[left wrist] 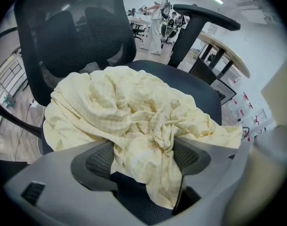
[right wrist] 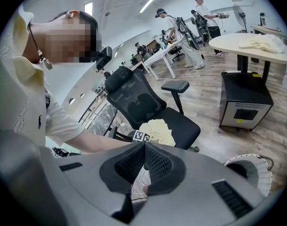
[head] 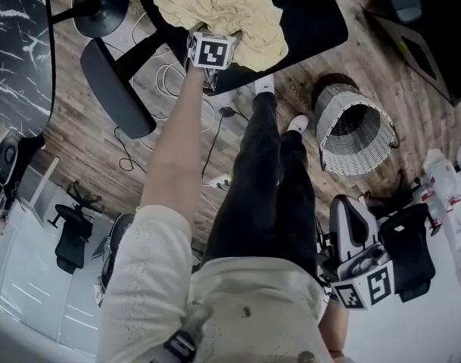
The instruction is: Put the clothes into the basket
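Gripping the pale yellow cloth [left wrist: 129,112] with my left claw [left wrist: 143,157], on the black chair seat [head: 313,13].
Both pads press into a bunched fold; the rest lies heaped on the seat. My right claw [right wrist: 144,161] hangs low at my side, pads together, nothing between them. The white woven basket [head: 337,106] stands on the wood floor [head: 412,97], right of the chair, well apart from the cloth.

Steep overhead view; tool views toward chair [head: 313,21]

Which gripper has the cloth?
The left gripper: its jaws pinch the yellow cloth on the chair seat. The right gripper is shut on nothing.
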